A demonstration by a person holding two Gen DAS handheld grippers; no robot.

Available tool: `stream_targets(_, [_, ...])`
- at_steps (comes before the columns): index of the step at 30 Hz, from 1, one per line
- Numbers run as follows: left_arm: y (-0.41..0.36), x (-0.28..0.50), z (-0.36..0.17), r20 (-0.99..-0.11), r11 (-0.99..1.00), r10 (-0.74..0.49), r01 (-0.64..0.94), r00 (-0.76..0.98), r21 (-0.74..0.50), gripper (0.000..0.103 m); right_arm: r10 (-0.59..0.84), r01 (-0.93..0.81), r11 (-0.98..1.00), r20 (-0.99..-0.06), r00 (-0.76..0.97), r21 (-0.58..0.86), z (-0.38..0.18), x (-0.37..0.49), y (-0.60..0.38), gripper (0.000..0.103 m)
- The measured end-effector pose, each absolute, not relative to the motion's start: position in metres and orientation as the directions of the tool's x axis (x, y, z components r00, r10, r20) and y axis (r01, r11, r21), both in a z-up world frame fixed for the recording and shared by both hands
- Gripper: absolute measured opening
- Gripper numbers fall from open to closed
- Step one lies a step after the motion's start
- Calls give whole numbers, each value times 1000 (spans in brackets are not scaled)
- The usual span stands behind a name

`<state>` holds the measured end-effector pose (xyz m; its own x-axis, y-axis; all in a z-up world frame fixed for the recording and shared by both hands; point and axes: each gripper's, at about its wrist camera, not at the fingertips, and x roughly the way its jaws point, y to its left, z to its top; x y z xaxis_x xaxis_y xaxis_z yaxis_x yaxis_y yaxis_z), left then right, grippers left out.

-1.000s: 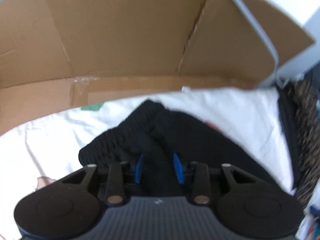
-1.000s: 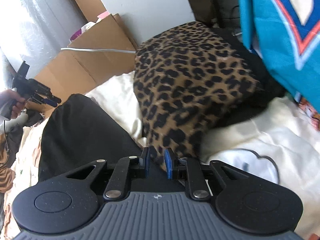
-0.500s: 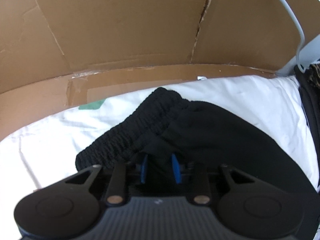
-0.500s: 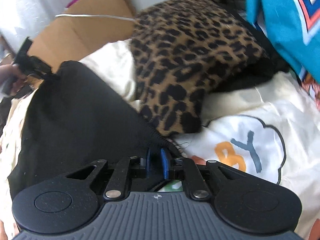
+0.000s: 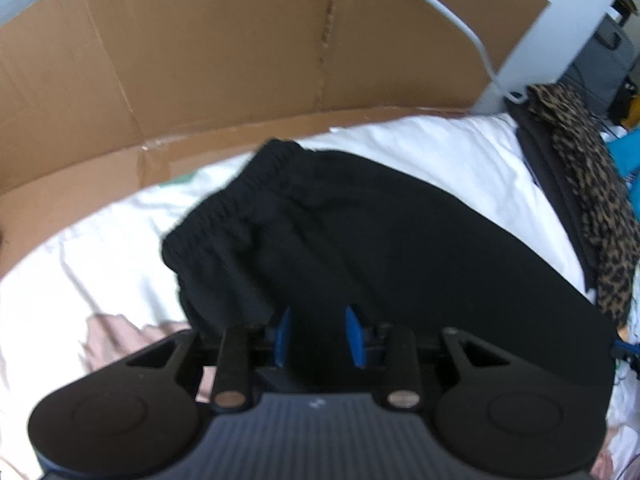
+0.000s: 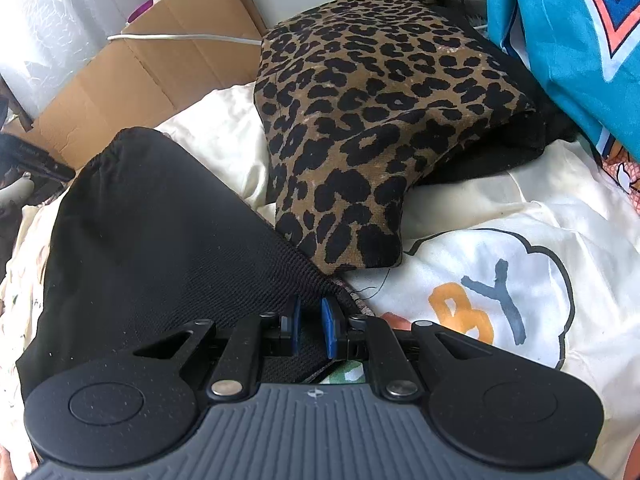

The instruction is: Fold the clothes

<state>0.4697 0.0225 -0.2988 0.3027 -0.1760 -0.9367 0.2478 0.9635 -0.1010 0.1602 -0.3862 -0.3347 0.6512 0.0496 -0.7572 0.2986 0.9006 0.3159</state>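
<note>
The right hand-held gripper [image 6: 311, 322] pinches the hem corner of the black garment [image 6: 152, 232], its blue pads nearly together with ribbed knit between them. The left hand-held gripper [image 5: 316, 336] has its pads spread, black cloth lying between them; whether they bite it I cannot tell.

The garment lies on the bed sheet [image 6: 500, 280], stretching from the right gripper toward 10 o'clock, with its gathered elastic waistband [image 5: 240, 200] at 11 o'clock in the left view.

The risks, as I judge them: the corner grip is shallow, so a quick pull could slip the hem free. With the left pads apart, that end may sag and crease the fold. The leopard-print cloth [image 6: 368, 120] at 1 o'clock touches the garment's edge and could get dragged along.

The garment is matte, soft and limp, and the sheet is smooth and wrinkled. Stiff cardboard [image 5: 240, 60] stands at 12 o'clock.
</note>
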Motion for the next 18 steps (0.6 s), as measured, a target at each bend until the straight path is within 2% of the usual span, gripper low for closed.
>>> stream_targets(4, [17,469,-328,-959,963,-130,263,252,-61,33,48,301,900,-759,649,315,-335,159,-386,17])
stream_targets(6, [17,470,-335,-962,966,-107,254,251,-41,26,47,304,899,-761,647,314,-336,160,-385,17])
stream_targets(11, [17,474,-354,-967,973,-49,231,249,10,26,42,299,907,-770,637,296,-336,162,-385,17])
stream_targets(18, [8,440,-307,-942,956,-157,285,297,-69,30,34,310,899,-756,654,308,-322,157,-375,18])
